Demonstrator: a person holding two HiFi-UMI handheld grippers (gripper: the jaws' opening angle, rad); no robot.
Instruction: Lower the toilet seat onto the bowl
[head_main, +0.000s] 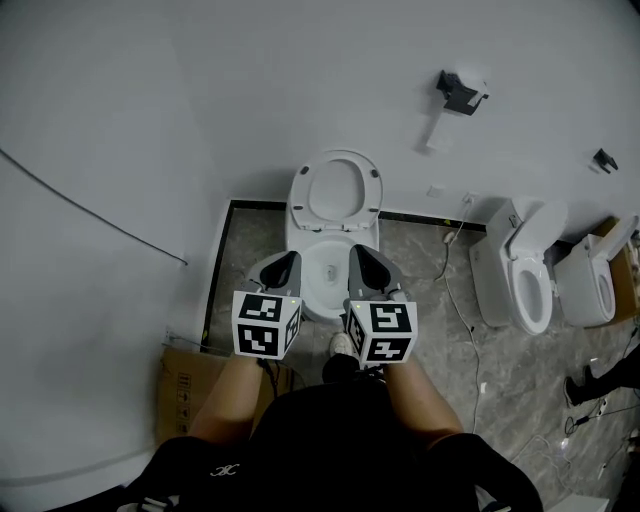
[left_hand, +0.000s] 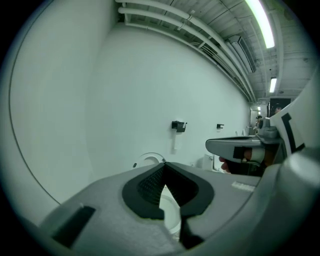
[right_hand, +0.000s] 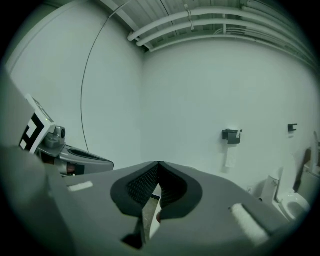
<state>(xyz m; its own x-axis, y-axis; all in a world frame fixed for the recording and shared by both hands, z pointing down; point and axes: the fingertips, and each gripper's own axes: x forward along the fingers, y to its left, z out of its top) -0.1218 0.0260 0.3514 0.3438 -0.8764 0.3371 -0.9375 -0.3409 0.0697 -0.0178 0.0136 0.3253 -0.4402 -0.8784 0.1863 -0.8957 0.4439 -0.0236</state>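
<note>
Left hand-held gripper (head_main: 282, 262) closed — seat (head_main: 301, 196) raised.

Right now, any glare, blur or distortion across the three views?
Head view: even light, sharp, toilet seat clear, mild bowing toward the edges. Left gripper view: heavy fisheye, black corners, ceiling lamp blown out. Right gripper view: same fisheye, ceiling pipes curved, no glare.

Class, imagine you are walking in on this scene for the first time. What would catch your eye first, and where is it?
First, the white toilet in the middle against the wall, its seat raised upright. Just in front of it, the left gripper and right gripper sit side by side, both shut and empty, each carrying a black-and-white marker cube. Off to the right stand two more toilets.
</note>
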